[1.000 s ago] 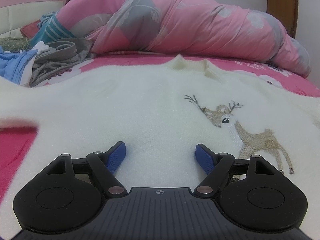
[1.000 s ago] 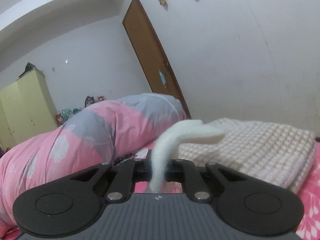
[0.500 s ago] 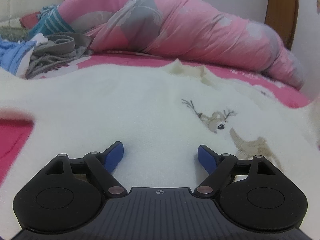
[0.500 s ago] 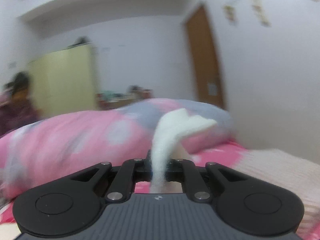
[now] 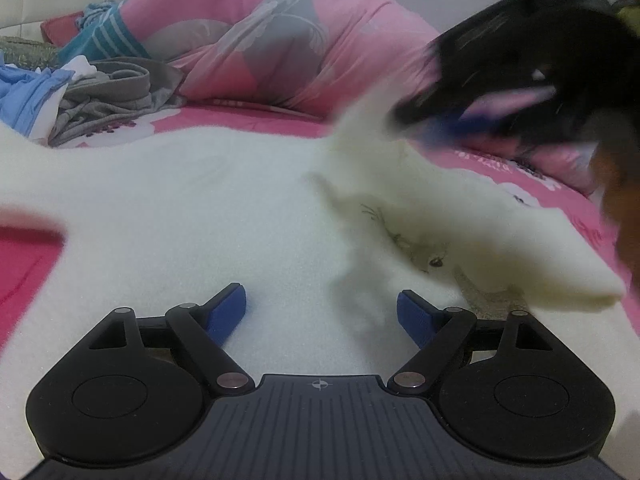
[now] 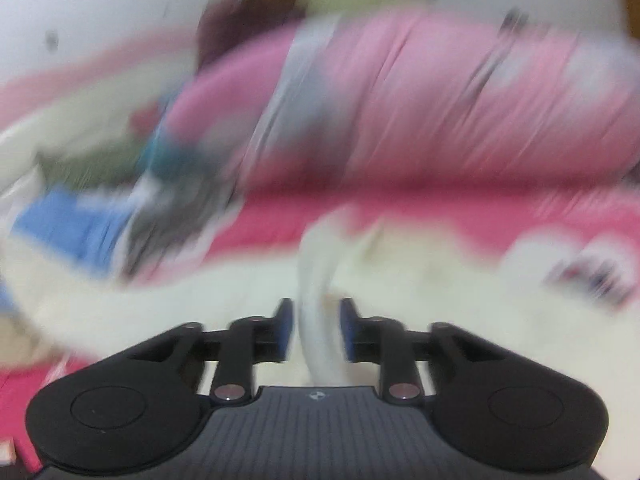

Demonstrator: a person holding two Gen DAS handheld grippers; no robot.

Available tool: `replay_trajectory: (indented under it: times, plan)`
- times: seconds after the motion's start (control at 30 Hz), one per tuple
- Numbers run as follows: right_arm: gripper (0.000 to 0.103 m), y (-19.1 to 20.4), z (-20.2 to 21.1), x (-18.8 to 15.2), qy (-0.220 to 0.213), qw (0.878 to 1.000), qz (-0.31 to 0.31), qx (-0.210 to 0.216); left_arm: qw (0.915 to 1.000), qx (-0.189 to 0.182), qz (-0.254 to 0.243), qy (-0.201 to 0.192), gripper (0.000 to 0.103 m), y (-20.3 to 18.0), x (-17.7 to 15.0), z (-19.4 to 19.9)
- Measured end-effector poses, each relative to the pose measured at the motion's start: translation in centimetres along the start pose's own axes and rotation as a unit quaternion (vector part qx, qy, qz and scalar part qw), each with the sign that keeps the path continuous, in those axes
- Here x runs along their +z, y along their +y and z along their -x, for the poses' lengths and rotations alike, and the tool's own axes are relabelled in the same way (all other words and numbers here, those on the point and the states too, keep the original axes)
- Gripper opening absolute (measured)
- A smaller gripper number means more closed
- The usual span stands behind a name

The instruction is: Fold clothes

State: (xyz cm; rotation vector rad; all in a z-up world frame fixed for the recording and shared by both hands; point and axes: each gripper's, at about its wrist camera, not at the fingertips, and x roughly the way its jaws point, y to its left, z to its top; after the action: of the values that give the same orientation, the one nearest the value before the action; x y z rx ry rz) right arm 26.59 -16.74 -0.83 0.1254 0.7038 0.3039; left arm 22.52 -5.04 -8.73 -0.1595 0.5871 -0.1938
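White sweater sleeve [image 6: 320, 336] between the opening right gripper [image 6: 316, 330] jaws — untouched

A bed [image 5: 248, 118] in pink sheets bears a rolled quilt [image 5: 280, 40] (pink and grey) below pale walls.

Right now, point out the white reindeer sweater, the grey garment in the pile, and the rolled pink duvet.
white reindeer sweater [image 5: 192, 200], left wrist view, on its flat body left of the embroidery.
grey garment [image 5: 108, 98], left wrist view, on its bunched folds.
rolled pink duvet [image 5: 248, 28], left wrist view, on its upper side.
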Motion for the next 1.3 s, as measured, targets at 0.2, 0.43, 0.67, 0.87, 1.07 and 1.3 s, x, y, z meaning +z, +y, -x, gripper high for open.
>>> replay_trajectory:
  times: [0.2, 0.43, 0.67, 0.87, 1.07, 1.3]
  plan:
    - [0.047, -3.3, 5.3, -0.4, -0.022, 0.992, -0.113, 0.057, 1.0000, 0.000, 0.001, 0.000, 0.084, -0.1, -0.1, 0.1]
    - [0.048, -16.1, 19.6, -7.0, -0.196, 0.901, -0.383, 0.057, 0.9999, -0.008, 0.012, 0.000, 0.084, 0.3, 0.1, 0.2]
    - [0.048, -21.1, 19.5, -13.6, -0.124, 0.917, -0.373, -0.070, 0.9978, -0.039, 0.053, 0.008, 0.084, 1.6, 0.8, 0.7]
    - [0.045, -21.5, 14.3, -12.5, -0.064, 0.952, -0.294, -0.052, 0.9901, -0.057, 0.125, 0.027, 0.084, 2.8, 1.8, 1.1]
    - [0.040, -21.3, 11.7, -13.4, -0.090, 0.962, -0.248, -0.071, 0.9887, -0.028, 0.141, 0.044, 0.078, 2.9, 3.5, -0.4]
    - [0.038, -22.5, 12.0, -14.6, -0.103, 0.958, -0.266, -0.036, 0.9935, 0.036, 0.102, 0.037, 0.058, 1.4, 4.7, -3.1]
